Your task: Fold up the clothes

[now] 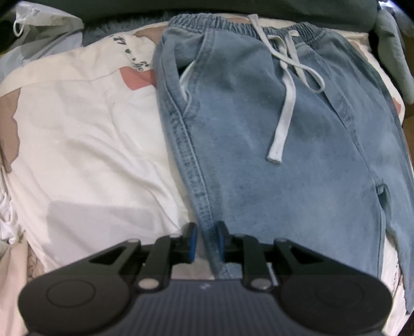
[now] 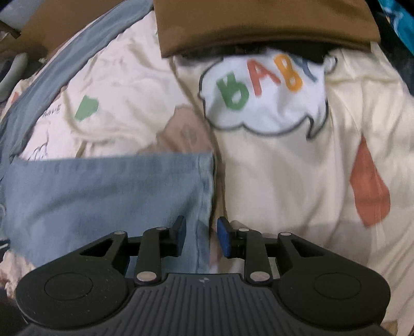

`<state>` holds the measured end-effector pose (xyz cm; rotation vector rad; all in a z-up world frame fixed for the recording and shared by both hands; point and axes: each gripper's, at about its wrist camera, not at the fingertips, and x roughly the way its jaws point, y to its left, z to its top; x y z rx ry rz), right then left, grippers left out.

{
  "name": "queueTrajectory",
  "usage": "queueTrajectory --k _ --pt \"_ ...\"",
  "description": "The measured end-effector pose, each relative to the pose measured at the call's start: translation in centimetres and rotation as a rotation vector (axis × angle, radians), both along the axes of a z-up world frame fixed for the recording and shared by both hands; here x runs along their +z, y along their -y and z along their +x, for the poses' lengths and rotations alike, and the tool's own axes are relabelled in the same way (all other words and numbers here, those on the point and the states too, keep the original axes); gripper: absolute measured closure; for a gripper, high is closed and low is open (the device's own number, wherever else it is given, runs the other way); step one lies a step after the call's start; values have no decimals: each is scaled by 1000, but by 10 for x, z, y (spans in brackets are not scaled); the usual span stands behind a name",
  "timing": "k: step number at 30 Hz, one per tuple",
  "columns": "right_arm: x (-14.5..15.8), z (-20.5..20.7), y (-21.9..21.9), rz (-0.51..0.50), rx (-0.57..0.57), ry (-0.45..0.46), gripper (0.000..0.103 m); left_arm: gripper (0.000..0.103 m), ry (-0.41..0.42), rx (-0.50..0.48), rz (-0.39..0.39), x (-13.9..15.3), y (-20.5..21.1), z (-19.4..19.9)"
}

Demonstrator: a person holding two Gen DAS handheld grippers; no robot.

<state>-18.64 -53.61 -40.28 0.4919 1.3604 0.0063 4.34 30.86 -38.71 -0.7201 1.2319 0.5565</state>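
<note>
Light blue denim trousers (image 1: 271, 155) lie flat on the bedding, their elastic waistband and white drawstring (image 1: 284, 103) at the far end. My left gripper (image 1: 207, 240) points down at their left side seam. The seam passes between the blue pads, which stand slightly apart from it, so the gripper is open. In the right wrist view a trouser leg end (image 2: 108, 196) lies across the bed from the left, its stitched hem edge running down between the fingers of my right gripper (image 2: 201, 235). That gripper is open, with a clear gap beside the right pad (image 2: 223, 237).
The bedding is a cream quilt (image 2: 297, 181) printed with a "BABY" speech bubble (image 2: 264, 100) and coloured patches. A brown folded cloth (image 2: 258, 23) lies at the far edge, and a grey fabric band (image 2: 64, 67) runs along the left. A white bag (image 1: 38, 25) sits far left.
</note>
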Motion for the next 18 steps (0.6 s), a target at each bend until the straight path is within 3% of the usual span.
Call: queueTrajectory --k 9,18 --pt "-9 -36 -14 148 25 -69 70 86 -41 -28 19 1 4 1" --pt "-33 -64 -21 146 34 -168 70 85 -74 -30 36 1 3 -3"
